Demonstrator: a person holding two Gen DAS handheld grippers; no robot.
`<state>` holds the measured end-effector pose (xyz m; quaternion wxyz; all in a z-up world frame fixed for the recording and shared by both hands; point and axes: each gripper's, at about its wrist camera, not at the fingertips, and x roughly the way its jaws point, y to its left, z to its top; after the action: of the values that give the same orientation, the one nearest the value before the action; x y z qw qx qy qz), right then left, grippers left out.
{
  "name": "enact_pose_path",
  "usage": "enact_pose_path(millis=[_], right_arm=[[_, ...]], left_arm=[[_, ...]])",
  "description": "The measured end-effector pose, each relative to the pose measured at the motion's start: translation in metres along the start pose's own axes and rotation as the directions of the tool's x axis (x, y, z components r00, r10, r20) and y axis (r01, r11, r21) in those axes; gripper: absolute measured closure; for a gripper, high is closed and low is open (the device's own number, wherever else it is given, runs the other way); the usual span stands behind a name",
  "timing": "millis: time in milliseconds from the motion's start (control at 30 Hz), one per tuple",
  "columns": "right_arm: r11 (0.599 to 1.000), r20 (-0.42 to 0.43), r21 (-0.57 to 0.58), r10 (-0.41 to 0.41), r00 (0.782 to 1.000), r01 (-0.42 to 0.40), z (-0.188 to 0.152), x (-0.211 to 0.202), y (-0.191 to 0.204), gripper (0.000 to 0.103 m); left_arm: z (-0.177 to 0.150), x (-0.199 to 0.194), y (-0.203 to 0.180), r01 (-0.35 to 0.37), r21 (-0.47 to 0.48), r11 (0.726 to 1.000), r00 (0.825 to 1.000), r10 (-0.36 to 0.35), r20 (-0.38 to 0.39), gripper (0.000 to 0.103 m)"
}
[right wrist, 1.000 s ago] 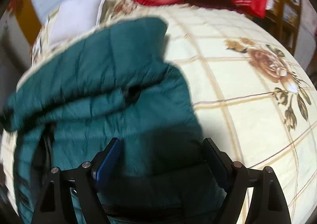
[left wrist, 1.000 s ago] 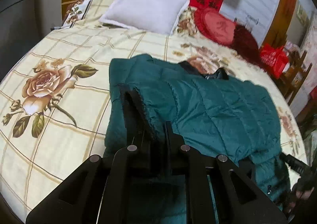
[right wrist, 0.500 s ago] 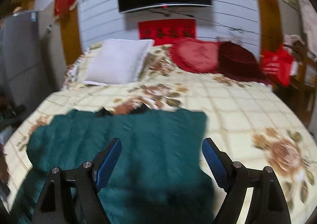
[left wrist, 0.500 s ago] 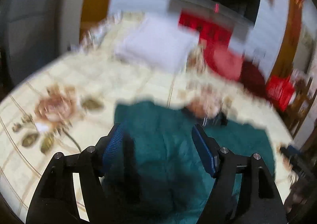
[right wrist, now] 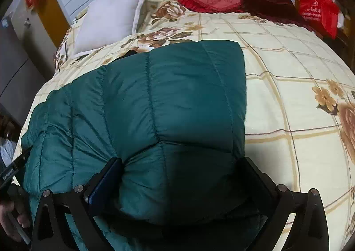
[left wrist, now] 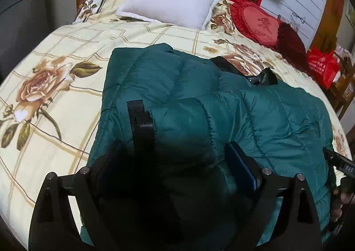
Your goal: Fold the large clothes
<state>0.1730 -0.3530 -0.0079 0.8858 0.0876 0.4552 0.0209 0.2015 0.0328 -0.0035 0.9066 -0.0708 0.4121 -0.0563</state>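
Teal quilted jacket [left wrist: 221, 104] lay folded on floral bedspread [left wrist: 55, 55], left gripper [left wrist: 175, 162] and right gripper [right wrist: 184, 175] had just been opening, both spread wide astride puffy fabric, not pinching it.

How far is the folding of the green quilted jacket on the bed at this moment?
Done: the green quilted jacket lies on the floral bedsheet with its sides folded in, and a black cuff rests on top. In hand: nothing; the left gripper and right gripper stand open over it. Left: probably folding the length into a smaller bundle.
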Motion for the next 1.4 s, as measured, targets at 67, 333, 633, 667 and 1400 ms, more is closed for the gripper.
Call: enact_pose_path(millis=[67, 333, 633, 667, 1400], right_arm=[[0.999, 0.025, -0.015, -0.038, 0.999, 0.039, 0.001, -0.008, 0.009, 0.001], [0.986, 0.256, -0.165, 0.075, 0.964, -0.033, 0.008, -0.073, 0.059, 0.008], [0.968, 0.061, -0.191, 0.175, 0.983, -0.161, -0.008, -0.01, 0.062, 0.0], [0.968, 0.064, -0.199, 0.167, 0.984, -0.151, -0.01, -0.01, 0.064, 0.0], [0.974, 0.145, -0.143, 0.198, 0.969, -0.177, -0.017, -0.045, 0.057, 0.0]], left_arm=[[-0.002, 0.0, 0.004, 0.027, -0.025, 0.999, 1.0, -0.027, -0.005, 0.01], [-0.007, -0.001, -0.001, 0.012, -0.012, 1.0, 1.0, -0.012, 0.022, 0.01], [-0.009, 0.001, -0.003, -0.009, -0.003, 1.0, 0.999, 0.009, 0.037, 0.01], [-0.009, 0.001, -0.003, -0.01, -0.003, 1.0, 0.999, 0.01, 0.036, 0.01], [0.002, -0.011, 0.004, -0.05, -0.033, 0.998, 0.999, 0.049, -0.015, 0.007]])
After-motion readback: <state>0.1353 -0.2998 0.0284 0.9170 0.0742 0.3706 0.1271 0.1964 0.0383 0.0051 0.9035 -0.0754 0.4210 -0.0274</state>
